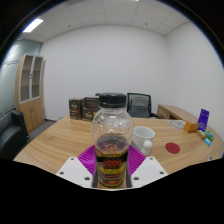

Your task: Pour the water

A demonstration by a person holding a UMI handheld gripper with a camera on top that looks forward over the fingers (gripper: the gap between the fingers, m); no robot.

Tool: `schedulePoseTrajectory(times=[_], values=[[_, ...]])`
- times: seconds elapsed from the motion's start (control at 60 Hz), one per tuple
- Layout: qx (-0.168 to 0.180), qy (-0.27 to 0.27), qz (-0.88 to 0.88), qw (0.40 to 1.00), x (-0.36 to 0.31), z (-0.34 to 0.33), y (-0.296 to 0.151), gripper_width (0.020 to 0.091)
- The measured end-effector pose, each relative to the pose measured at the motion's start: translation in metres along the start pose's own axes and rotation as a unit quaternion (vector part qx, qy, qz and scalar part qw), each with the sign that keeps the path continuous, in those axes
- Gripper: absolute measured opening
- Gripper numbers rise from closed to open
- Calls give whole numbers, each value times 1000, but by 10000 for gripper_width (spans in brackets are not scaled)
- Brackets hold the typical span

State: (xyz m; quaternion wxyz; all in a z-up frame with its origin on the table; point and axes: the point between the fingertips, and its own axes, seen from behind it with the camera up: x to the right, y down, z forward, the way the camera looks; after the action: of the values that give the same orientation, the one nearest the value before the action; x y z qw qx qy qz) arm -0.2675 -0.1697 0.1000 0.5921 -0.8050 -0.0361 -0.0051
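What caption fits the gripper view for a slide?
Claw shut on a clear jar with a black lid, white cup just beyond on the wooden table.

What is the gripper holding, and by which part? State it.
The gripper holds a clear glass jar with a black lid, its purple pads pressing on the lower body at the label, either side.

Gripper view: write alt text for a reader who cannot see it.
A clear jar with a black lid stands upright between the gripper fingers, whose pink pads hug its sides. Just beyond, on the wooden table, sits a white cup; an office room lies behind.
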Motion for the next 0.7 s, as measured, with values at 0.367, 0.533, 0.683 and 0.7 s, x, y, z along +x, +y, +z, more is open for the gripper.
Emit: schedulePoseTrajectory(times=[0.367,0.533,0.683,0.7], values=[[56,-153,454,876,-33,46,-155,374],[37,-215,725,653,-10,81,-172,371],[13,-200,818,539,8,112,-141,375],[8,-200,824,530,11,111,-138,370]])
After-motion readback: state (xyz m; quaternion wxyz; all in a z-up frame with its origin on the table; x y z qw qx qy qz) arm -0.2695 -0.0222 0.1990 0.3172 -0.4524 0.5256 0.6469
